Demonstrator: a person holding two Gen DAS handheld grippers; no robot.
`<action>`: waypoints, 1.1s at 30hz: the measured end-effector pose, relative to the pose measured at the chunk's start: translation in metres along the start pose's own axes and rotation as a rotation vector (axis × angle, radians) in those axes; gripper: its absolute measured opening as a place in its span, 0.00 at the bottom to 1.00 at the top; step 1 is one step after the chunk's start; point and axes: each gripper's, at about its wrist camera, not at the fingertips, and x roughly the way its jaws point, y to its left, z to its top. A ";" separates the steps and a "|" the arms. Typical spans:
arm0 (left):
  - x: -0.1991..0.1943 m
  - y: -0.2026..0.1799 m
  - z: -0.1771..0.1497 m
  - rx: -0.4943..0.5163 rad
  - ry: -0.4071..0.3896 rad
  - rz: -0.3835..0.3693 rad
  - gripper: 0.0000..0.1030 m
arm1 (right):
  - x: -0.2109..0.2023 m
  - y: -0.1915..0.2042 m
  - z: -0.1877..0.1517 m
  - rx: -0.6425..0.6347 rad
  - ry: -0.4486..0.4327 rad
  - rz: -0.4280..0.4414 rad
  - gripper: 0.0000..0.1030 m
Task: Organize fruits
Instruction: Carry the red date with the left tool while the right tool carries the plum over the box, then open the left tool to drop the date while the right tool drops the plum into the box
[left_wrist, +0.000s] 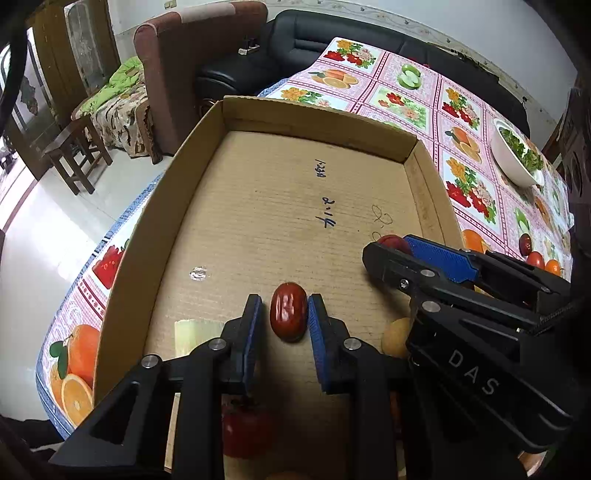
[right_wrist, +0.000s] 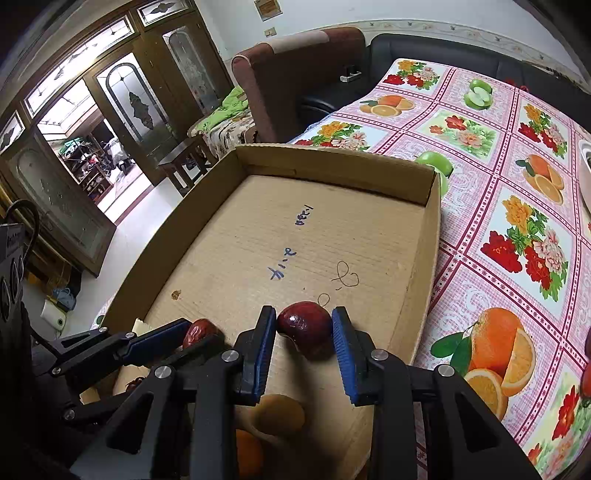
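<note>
Lying between left gripper (left_wrist: 284, 314) fingers: red date (left_wrist: 288, 312), clamped; right gripper (right_wrist: 303, 332) fingers clamp darker date (right_wrist: 304, 325).

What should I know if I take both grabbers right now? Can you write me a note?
Left gripper: shut on a date, low over the box floor.
Right gripper: pads look pressed on a dark fruit, also low in the box.
Done: a yellow fruit, an orange and a red fruit already lie at the box's near end.
Left: set both held fruits down, then fetch the loose fruits on the cloth beside the box.
</note>
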 end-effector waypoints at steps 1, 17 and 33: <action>0.000 0.000 0.000 -0.002 0.001 -0.005 0.24 | 0.000 -0.001 0.000 0.001 -0.001 0.000 0.32; -0.029 -0.014 -0.003 0.021 -0.059 -0.038 0.41 | -0.051 -0.023 -0.012 0.079 -0.088 0.001 0.39; -0.059 -0.065 -0.017 0.107 -0.101 -0.098 0.41 | -0.114 -0.077 -0.066 0.212 -0.139 -0.068 0.39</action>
